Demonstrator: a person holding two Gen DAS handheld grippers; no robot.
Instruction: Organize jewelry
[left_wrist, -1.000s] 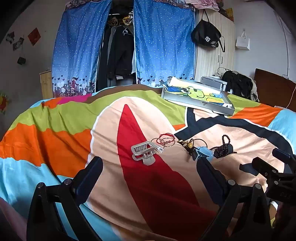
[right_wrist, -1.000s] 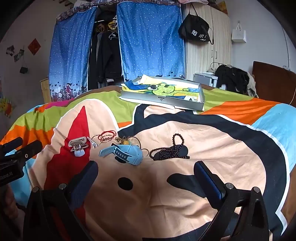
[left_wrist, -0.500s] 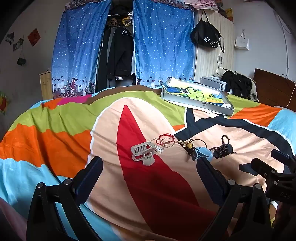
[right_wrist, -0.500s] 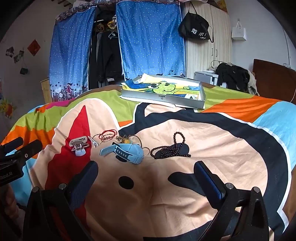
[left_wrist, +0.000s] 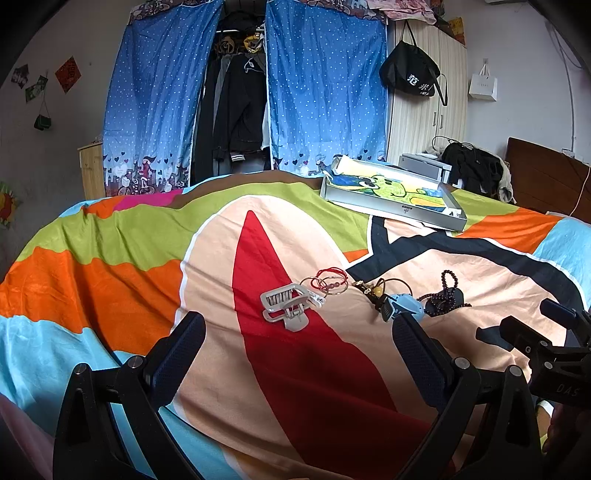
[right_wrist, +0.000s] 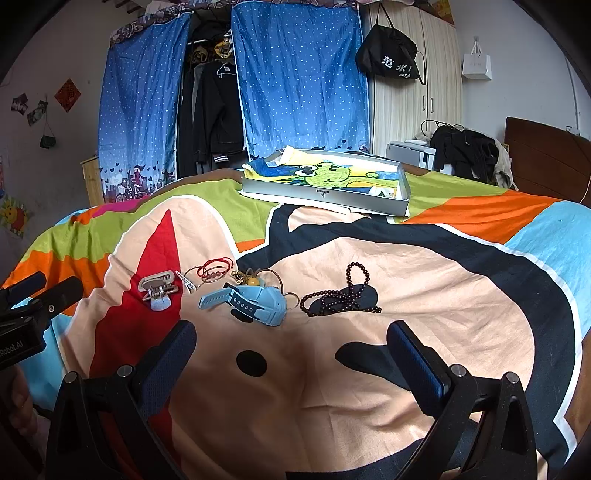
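A big bed (right_wrist: 461, 236) fills both views, covered with a bright blanket (left_wrist: 110, 280) in orange, green, light blue, red, peach and black. Behind it hang blue dotted curtains (right_wrist: 295, 74) with dark clothes (right_wrist: 210, 107) between them, and a black bag (right_wrist: 391, 59) hangs on a pale wardrobe (right_wrist: 436, 110). At the far side of the bed lies a flat grey box (right_wrist: 325, 194) with a green and yellow cartoon picture inside it. The left gripper (left_wrist: 299, 345) hangs low over the near part of the blanket, its fingers (left_wrist: 181, 343) wide apart with nothing between them. The right gripper (right_wrist: 291, 349) hangs low too, beside the left one, its fingers (right_wrist: 413, 354) also wide apart and holding nothing. The jewelry lies in a loose row in the middle of the bed, past both grippers and well apart from the box. The blue watch (right_wrist: 255, 301) lies on its side in the middle of the row. To its right a string of dark beads (right_wrist: 340, 297) lies in loops. At the left end a grey hair clip (left_wrist: 286, 304) sits on the red part of the blanket. Just beside it are thin red string bracelets (left_wrist: 328, 282) and a ring bangle. Between those and the watch is a small tangle with a yellow bead (right_wrist: 253, 281), touching the watch.
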